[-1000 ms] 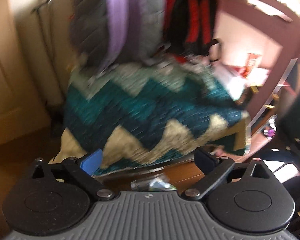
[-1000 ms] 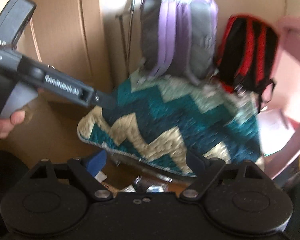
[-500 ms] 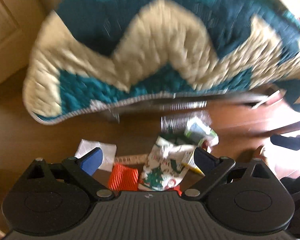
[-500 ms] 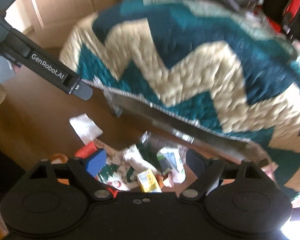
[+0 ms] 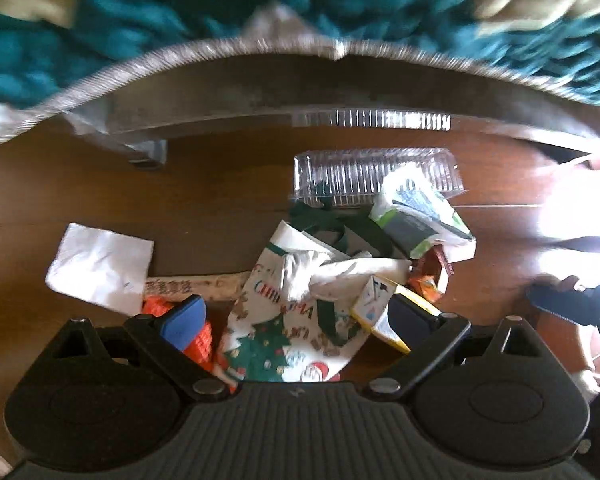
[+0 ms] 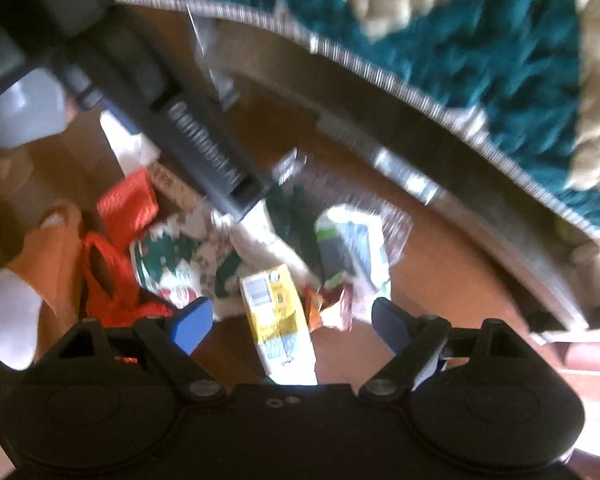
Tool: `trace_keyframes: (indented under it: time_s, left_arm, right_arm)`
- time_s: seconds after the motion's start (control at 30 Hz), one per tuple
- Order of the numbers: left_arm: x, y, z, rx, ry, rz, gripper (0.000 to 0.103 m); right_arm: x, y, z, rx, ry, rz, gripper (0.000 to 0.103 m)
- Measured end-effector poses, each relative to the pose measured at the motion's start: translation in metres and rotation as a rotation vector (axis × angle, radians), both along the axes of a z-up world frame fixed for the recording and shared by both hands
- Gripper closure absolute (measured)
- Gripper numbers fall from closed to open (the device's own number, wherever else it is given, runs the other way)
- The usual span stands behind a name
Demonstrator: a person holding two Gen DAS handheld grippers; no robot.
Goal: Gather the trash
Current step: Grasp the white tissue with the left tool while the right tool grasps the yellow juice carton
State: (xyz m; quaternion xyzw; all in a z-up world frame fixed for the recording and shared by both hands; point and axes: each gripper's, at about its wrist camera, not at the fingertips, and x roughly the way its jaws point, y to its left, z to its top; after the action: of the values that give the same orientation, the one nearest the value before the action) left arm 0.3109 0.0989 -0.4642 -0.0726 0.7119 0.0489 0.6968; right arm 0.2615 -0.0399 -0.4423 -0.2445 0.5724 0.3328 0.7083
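Trash lies on the wooden floor beside a bed. A Christmas-print bag sits in the middle, also in the right wrist view. Around it lie a yellow carton, a clear plastic tray, a green-white packet, a white napkin, an orange net and an orange snack wrapper. My left gripper is open above the bag. My right gripper is open above the carton. The left gripper's body crosses the right wrist view.
A bed frame rail under a teal and cream quilt runs along the far side of the trash. An orange bag lies at the left in the right wrist view. A dark shoe is at the right.
Both grippers have tilted down and moved closer to the floor: the views went from backpacks and quilt to the trash pile. Both stayed open.
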Motion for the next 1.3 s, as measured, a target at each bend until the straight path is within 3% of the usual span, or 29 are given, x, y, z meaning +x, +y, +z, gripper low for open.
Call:
trace_keyframes:
  time_s: [0.47, 0.53, 0.57, 0.6, 0.67, 0.73, 0.87, 0.93, 1.03, 1.3]
  left_arm:
    - [0.005, 0.010, -0.091, -0.082, 0.103, 0.080, 0.005]
    - [0.005, 0.015, -0.099, -0.088, 0.111, 0.098, 0.006]
    - [0.006, 0.017, -0.102, -0.094, 0.114, 0.102, 0.007]
    - [0.006, 0.018, -0.105, -0.099, 0.119, 0.103, 0.011]
    - [0.006, 0.018, -0.110, -0.106, 0.129, 0.098, 0.019]
    - [0.008, 0.018, -0.114, -0.113, 0.133, 0.102, 0.035]
    - [0.009, 0.023, -0.118, -0.108, 0.142, 0.123, 0.049]
    - [0.009, 0.025, -0.117, -0.123, 0.149, 0.123, 0.070]
    - [0.009, 0.025, -0.113, -0.128, 0.149, 0.126, 0.079]
    - [0.012, 0.022, -0.064, -0.115, 0.119, 0.115, 0.080]
  right_arm:
    - [0.000, 0.011, -0.081, -0.078, 0.103, 0.059, 0.020]
    - [0.000, 0.011, -0.088, -0.082, 0.113, 0.058, 0.027]
    - [0.000, 0.011, -0.091, -0.087, 0.114, 0.059, 0.035]
    - [0.000, 0.011, -0.094, -0.095, 0.115, 0.059, 0.041]
    - [0.001, 0.011, -0.099, -0.094, 0.123, 0.058, 0.044]
    - [0.001, 0.012, -0.102, -0.091, 0.122, 0.064, 0.045]
    - [-0.002, 0.013, -0.105, -0.091, 0.112, 0.079, 0.050]
    - [-0.002, 0.013, -0.104, -0.092, 0.118, 0.072, 0.050]
    - [-0.004, 0.015, -0.099, -0.104, 0.135, 0.054, 0.051]
    - [-0.007, 0.015, -0.067, -0.110, 0.151, -0.044, 0.054]
